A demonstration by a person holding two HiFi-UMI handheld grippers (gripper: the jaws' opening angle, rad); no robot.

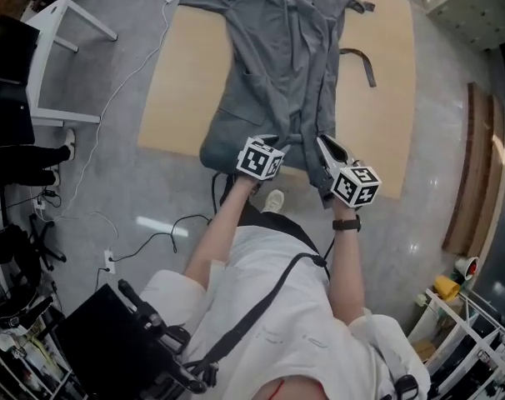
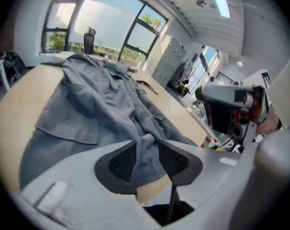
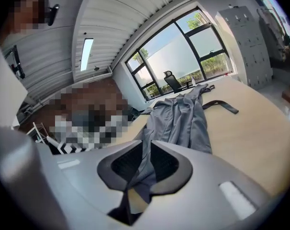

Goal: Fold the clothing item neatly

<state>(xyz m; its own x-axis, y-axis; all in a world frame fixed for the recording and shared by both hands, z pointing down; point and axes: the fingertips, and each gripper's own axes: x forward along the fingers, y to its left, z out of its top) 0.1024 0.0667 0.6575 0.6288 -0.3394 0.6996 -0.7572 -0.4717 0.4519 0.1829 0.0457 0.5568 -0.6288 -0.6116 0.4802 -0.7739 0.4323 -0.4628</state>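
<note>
– Left gripper (image 2: 147, 150), condition?
– Jaws stand partly apart on a thick bunched fold of the grey garment (image 1: 277, 65). Cloth fills the gap and lies against both pads. Recorded as pinching it.
– Right gripper (image 3: 146, 162)?
– Jaws nearly together, with a thin edge of the same garment nipped between the pads. Both grippers sit side by side at the table's near edge, close to its middle.
– Now the scene, largest item first.
– Table (image 1: 386, 107): tan top, bare along its right side apart from one item. Garment: laid lengthwise from the far edge to the near edge, sleeves spread toward the far corners, hem at the near edge with its left portion hanging over. The body is rumpled, with long ridges running down the centre toward the two grips. Dark belt (image 1: 369, 72): lies loose on the table just beside the garment's right side, nearer the far edge, well apart from both grippers.
– Progress against the task?
– Judged early. The garment is spread out and gripped at the hem. No fold is visible, the sleeves are not turned in and the creases are not smoothed. Remaining, in my assessment: flatten the body, bring the sleeves in, then fold lengthwise and across. Whether the belt belongs in the finished fold I cannot tell.
</note>
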